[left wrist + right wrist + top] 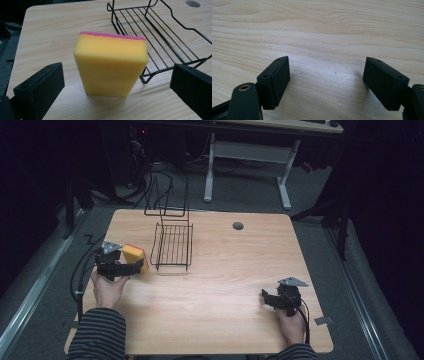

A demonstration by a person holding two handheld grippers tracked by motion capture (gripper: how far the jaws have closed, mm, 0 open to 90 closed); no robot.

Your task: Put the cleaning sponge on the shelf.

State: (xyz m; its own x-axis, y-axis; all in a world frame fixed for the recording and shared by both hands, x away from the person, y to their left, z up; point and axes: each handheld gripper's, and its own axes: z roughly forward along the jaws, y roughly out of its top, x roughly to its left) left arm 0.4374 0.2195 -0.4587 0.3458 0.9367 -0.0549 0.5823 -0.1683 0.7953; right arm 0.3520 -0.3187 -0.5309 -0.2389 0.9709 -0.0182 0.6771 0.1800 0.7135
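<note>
sponge: yellow sponge (pixel 110 66) with a pink scrub layer on its far face, standing on edge on the table (pixel 225 285), near the left edge, just beside the wire rack's near left corner. We see it between the left jaws, not yet touched.
left gripper: left gripper (pixel 120 266) sits low at the sponge, jaws spread wide, one on each side with clear gaps. We judge this the approach just ahead of a grasp.
rack: black wire rack (pixel 160 37) lies just behind and to the right of the sponge; in the high view (pixel 172 245) it sits left of table centre, a taller wire frame behind it. We guess it is where the sponge goes.
right gripper: right gripper (pixel 274 299) rests near the front right of the table, well apart from the sponge, jaws parted, holding nothing, bare wood between them.
risk, tipping: sponge stands on a narrow edge; we think a jaw touching one side first would knock it over or shove it into the rack.
risk, squeeze: soft foam; we expect a hard close to buckle it, a light one to let it slip on lifting.
risk, snag: the right-hand jaw is near the rack's front wire; closing off-centre could catch it and drag the rack.
</note>
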